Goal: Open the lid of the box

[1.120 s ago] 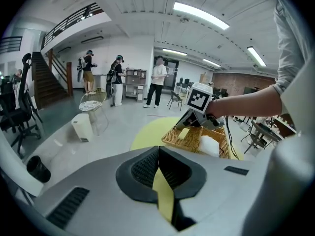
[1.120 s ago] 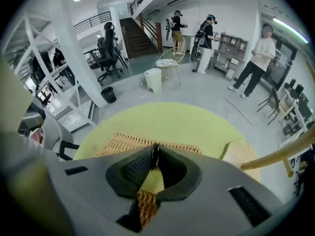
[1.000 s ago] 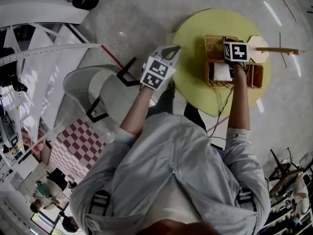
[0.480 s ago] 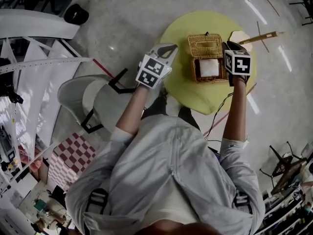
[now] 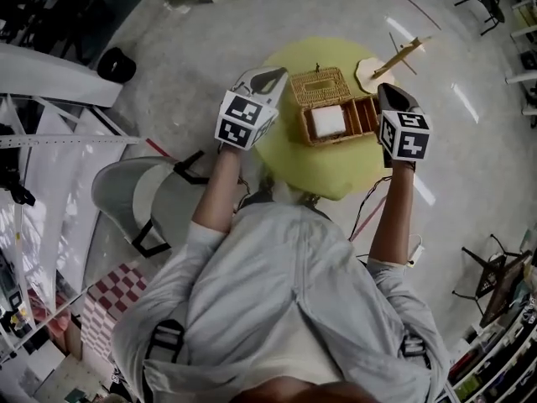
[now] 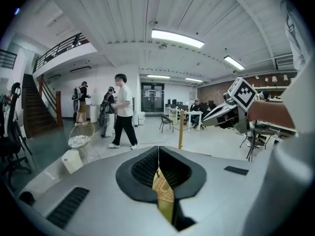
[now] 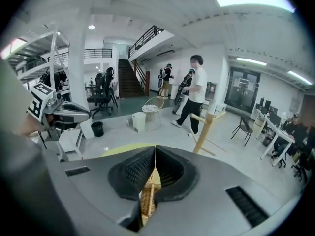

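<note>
A wicker box (image 5: 340, 122) stands on the round yellow table (image 5: 336, 173). Its lid (image 5: 319, 84) is swung back at the far side, and a white block (image 5: 329, 121) lies in the left compartment. My left gripper (image 5: 268, 77) hangs shut at the table's left edge, apart from the box. My right gripper (image 5: 388, 92) is shut just right of the box, with nothing held. In the left gripper view the left gripper (image 6: 158, 151) has its pads together, with wicker (image 6: 163, 191) showing below them. The right gripper (image 7: 155, 151) looks the same in its own view.
A wooden stand (image 5: 375, 72) with a slanted stick rests at the table's far right edge. A grey chair (image 5: 143, 200) sits to the left of me. Cables trail on the floor below the table. People (image 7: 193, 95) walk in the hall beyond.
My right gripper has come off the box and now sits to its right. The left gripper has stayed by the table's left edge. The head view has shifted.
</note>
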